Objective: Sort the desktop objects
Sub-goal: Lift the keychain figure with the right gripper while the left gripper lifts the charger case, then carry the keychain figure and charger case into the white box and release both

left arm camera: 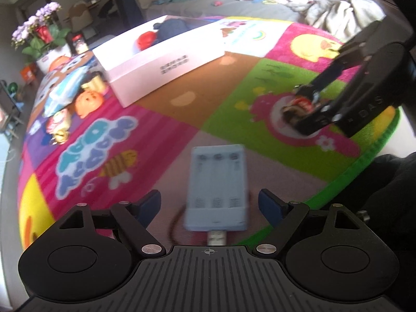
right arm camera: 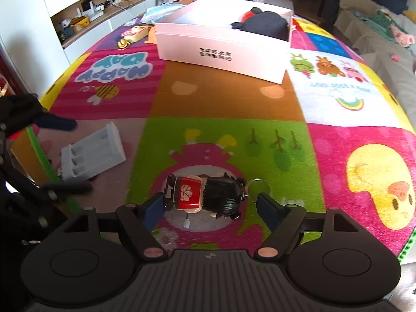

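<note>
Partway, by my reading. White box [right arm camera: 221, 49] already holds a dark pouch [right arm camera: 267, 24] and something red. Still loose on the tabletop mat [right arm camera: 223, 98]: battery charger [left arm camera: 217, 189] between the left gripper [left arm camera: 209, 205] jaws, which stand apart, not touching; doll keychain [right arm camera: 208, 197] between the right gripper [right arm camera: 212, 208] jaws, likewise apart.

Left wrist view alone shows small toys [left arm camera: 88, 98] clustered beside the box. Right wrist view alone shows the keychain's ring [right arm camera: 257, 186].

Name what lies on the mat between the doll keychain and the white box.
Nothing: in the right wrist view, only bare mat separates the doll keychain from the white box.
</note>
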`<state>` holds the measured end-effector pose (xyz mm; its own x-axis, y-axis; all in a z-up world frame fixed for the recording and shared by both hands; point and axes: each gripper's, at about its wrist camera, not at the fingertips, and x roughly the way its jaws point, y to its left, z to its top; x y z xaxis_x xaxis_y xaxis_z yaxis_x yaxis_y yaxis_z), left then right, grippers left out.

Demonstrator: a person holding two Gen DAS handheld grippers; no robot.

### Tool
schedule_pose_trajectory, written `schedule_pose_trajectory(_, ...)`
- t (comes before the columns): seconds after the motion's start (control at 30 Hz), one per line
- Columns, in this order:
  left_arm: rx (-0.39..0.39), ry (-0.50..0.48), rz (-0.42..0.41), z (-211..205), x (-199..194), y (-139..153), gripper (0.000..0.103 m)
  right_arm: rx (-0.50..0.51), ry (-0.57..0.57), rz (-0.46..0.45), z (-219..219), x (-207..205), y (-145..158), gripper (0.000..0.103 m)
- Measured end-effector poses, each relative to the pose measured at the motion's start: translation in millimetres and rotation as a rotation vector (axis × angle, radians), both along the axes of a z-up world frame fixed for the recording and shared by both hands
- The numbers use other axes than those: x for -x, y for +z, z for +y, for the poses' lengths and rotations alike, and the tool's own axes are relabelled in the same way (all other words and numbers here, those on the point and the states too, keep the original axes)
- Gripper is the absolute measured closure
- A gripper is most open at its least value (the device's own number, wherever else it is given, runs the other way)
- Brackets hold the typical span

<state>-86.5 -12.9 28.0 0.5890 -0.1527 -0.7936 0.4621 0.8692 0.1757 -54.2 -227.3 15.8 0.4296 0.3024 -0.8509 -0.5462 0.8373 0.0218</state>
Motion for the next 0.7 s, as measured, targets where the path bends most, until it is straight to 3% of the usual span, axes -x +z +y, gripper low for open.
schedule_pose_trajectory(0.13, -0.052, 0.070, -0.029, 14, -6, 4, 0.015, -0.007, -0.011, 0.001, -3, -3, -2, 0.026)
schedule_pose_trajectory(0.2, -0.033, 0.083, -0.030, 20, -8, 6, 0.015, -0.011, -0.006, -0.001, -2, -4, -3, 0.026)
schedule_pose_trajectory(0.3, 0.026, 0.043, -0.001, 16, -9, 7, 0.015, -0.017, -0.002, 0.000, 0, -5, -3, 0.026)
schedule_pose_trajectory(0.4, -0.007, -0.003, -0.012, 2, -11, 0, 0.012, -0.019, 0.002, 0.007, 2, -5, -4, 0.026)
schedule_pose_trajectory(0.47, 0.002, -0.009, -0.010, -1, -16, 0, 0.013, -0.016, 0.003, 0.002, 1, -4, -3, 0.033)
schedule_pose_trajectory(0.6, 0.041, -0.001, 0.019, -2, -22, 2, 0.038, -0.036, -0.006, 0.008, -3, -3, 1, 0.038)
schedule_pose_trajectory(0.7, 0.034, -0.016, 0.013, -7, -16, 4, 0.046, -0.042, -0.006, 0.009, -4, -2, 4, 0.038)
